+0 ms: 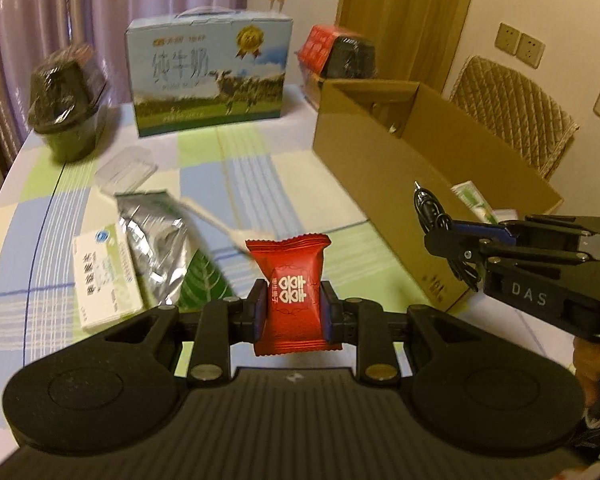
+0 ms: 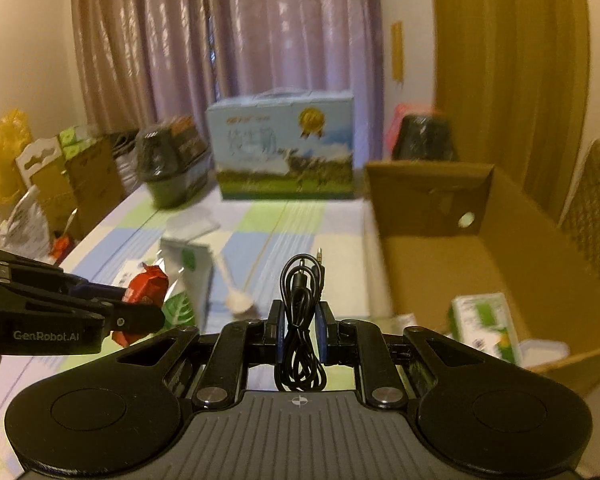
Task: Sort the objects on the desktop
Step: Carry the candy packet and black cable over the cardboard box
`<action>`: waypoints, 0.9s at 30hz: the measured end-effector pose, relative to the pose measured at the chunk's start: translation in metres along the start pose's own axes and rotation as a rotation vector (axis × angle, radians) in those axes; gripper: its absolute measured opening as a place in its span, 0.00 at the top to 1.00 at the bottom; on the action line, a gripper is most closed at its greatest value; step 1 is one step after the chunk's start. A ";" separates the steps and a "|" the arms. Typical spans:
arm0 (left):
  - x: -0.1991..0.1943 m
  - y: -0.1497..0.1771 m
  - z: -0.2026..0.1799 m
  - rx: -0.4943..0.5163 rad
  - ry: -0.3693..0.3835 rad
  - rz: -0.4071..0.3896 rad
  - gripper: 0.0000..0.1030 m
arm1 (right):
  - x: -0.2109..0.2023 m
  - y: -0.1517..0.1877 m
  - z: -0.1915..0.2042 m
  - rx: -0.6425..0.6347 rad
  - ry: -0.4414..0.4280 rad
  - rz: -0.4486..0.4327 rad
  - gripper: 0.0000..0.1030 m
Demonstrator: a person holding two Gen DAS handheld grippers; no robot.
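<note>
Both tongs are closed on something: my left gripper (image 1: pixel 293 307) clamps a red candy packet (image 1: pixel 290 294), and my right gripper (image 2: pixel 299 330) clamps a coiled black audio cable (image 2: pixel 300 320).

I go now from large to small. On the table with the checked cloth (image 1: pixel 260 168), the biggest thing for my task is the open cardboard box (image 1: pixel 380 148), which stands along the right edge. At the far edge stands a blue milk carton (image 1: pixel 208 76); it plays no part in the move. Inside the cardboard box, at its near end, a green and white packet (image 2: pixel 484 328) already lies on the bottom. Toward the left edge, a silver foil pouch (image 1: pixel 156 236), a white medicine box (image 1: pixel 104 276) and a white plastic spoon (image 1: pixel 216 220) wait on the cloth.

The relation that matters, I think, is this one: the cardboard box is ahead and to the right of both grippers, and its long axis runs away from me. My right gripper is nearer; in its own view the open mouth is just beside the cable. My left gripper must cross further to the right with the candy packet. The cable hangs upright between the pads, its plug on top, so I judge it can drop in first.
</note>
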State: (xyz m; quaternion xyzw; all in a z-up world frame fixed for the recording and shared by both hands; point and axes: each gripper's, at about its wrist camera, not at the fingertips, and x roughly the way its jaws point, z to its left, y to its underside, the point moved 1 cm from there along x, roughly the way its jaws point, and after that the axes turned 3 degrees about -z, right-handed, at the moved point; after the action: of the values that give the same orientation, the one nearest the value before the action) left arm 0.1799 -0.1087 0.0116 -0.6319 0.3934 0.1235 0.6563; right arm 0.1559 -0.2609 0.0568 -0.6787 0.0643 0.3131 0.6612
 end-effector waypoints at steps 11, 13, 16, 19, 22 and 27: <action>0.012 -0.035 -0.049 0.007 0.073 -0.061 0.79 | -0.023 -0.009 -0.061 0.056 0.152 -0.091 0.88; 0.015 -0.041 -0.059 0.013 0.088 -0.069 0.79 | -0.027 -0.009 -0.073 0.065 0.179 -0.100 0.88; 0.023 -0.048 -0.073 0.019 0.108 -0.074 0.79 | -0.031 -0.010 -0.090 0.088 0.208 -0.106 0.88; 0.033 -0.053 -0.088 0.027 0.124 -0.069 0.79 | -0.035 -0.011 -0.106 0.117 0.233 -0.111 0.88; 0.042 -0.059 -0.103 0.045 0.147 -0.074 0.79 | -0.035 -0.012 -0.120 0.149 0.251 -0.111 0.88; 0.058 -0.068 -0.128 0.079 0.184 -0.088 0.79 | -0.037 -0.008 -0.140 0.192 0.265 -0.094 0.88</action>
State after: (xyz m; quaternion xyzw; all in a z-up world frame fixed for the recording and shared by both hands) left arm 0.2168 -0.2580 0.0360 -0.6309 0.4284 0.0205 0.6465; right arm 0.1783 -0.4030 0.0728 -0.6501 0.1490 0.1821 0.7225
